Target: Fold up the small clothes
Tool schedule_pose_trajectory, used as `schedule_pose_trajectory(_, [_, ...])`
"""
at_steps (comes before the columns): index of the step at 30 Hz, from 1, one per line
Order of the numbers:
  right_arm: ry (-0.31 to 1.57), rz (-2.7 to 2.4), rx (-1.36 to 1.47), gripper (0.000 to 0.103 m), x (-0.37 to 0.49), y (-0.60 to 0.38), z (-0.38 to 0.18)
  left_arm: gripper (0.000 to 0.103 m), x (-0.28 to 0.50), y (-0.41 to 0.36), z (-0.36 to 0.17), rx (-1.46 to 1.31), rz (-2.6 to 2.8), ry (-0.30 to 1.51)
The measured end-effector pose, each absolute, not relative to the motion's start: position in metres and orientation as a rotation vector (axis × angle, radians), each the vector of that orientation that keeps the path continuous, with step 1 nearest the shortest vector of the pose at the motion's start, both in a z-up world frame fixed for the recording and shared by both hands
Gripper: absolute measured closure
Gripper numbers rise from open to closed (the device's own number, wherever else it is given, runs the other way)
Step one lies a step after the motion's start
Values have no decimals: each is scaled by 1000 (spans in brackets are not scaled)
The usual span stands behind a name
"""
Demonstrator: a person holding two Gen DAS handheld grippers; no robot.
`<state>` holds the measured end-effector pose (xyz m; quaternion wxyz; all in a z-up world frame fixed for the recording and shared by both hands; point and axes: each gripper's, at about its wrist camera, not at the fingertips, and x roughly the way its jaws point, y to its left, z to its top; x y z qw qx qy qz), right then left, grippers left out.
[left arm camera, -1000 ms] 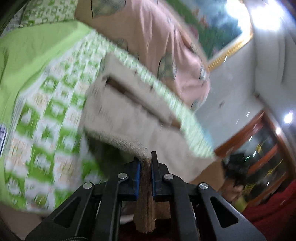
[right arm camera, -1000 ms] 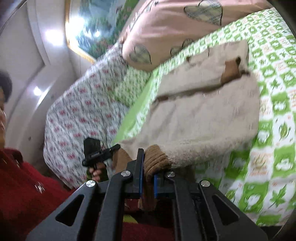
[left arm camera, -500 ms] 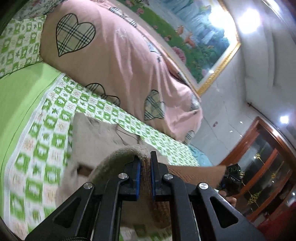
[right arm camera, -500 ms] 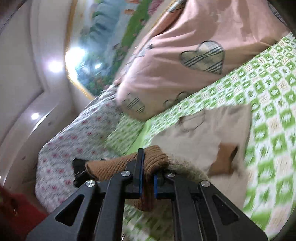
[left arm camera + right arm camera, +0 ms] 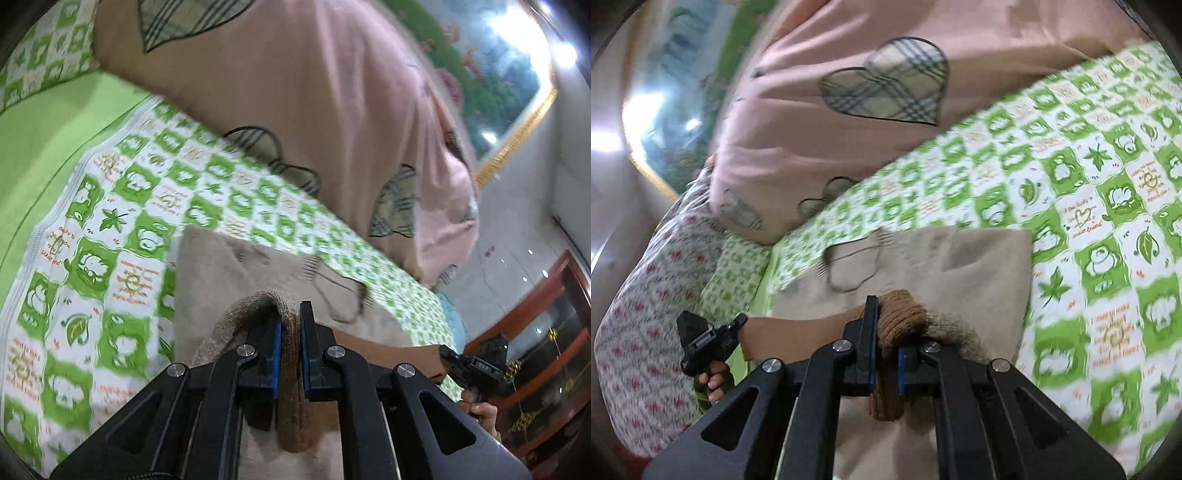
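A small beige knit sweater (image 5: 229,269) with a brown ribbed hem lies on the green-and-white checked bedsheet (image 5: 110,206); it also shows in the right wrist view (image 5: 960,269). My left gripper (image 5: 289,328) is shut on one corner of the brown hem (image 5: 291,406). My right gripper (image 5: 886,332) is shut on the other hem corner (image 5: 901,321). The hem is stretched between them, folded over the sweater's upper part. The right gripper shows in the left wrist view (image 5: 476,365); the left gripper shows in the right wrist view (image 5: 705,339).
A pink quilt with plaid hearts (image 5: 332,92) lies along the far side of the bed, also in the right wrist view (image 5: 886,85). A floral pillow (image 5: 646,314) sits at the left. A wooden cabinet (image 5: 546,332) stands beyond the bed.
Both grippers have carried the hem forward and down over the sweater toward its collar. The sweater, hanging stretched a second ago, now lies doubled on the sheet.
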<state>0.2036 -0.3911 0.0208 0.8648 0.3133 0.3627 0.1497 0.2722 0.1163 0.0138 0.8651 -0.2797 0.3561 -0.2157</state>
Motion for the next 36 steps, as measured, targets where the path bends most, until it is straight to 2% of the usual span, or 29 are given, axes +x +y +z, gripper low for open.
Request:
schedule_pose_trajectory(6, [874, 234, 664, 93, 237, -394, -9, 95, 301, 109, -13, -530, -385, 839])
schedule_pose_trajectory(10, [930, 204, 720, 92, 237, -401, -19, 87, 290, 112, -13, -522, -388, 851])
schedule_pose_trajectory(11, [915, 192, 728, 88, 229, -405, -14, 83, 283, 114, -10, -527, -393, 844])
schedule_pose_trajectory(14, [835, 136, 692, 74, 197, -409, 9, 81, 253, 111, -1, -525, -426, 840])
schedule_pose_trajectory(17, [772, 235, 634, 74, 171, -378, 24, 68, 223, 83, 2, -543, -549, 860])
schedule_pose_trajectory(22, [954, 507, 403, 74, 179, -276, 5, 67, 219, -7, -18, -364, -683, 1013])
schedule_pose_trajectory(25, [1052, 551, 319, 74, 201, -252, -12, 69, 242, -24, -31, -296, -682, 1089])
schedule_pose_trajectory(26, [1106, 552, 297, 74, 212, -248, -19, 71, 251, -25, -34, -282, -684, 1115])
schedule_pose_trajectory(27, [1140, 553, 282, 75, 219, -248, -25, 78, 257, -25, -35, -274, -682, 1124])
schedule_pose_trajectory(28, [1163, 539, 258, 76, 232, -250, -31, 79, 268, -22, -34, -263, -684, 1128])
schedule_pose_trajectory(33, [1078, 300, 280, 79, 277, -293, -28, 79, 316, 14, -23, -278, -547, 1059])
schedule_pose_trajectory(36, [1013, 159, 412, 79, 295, -331, -29, 78, 342, 53, -19, -343, -376, 992])
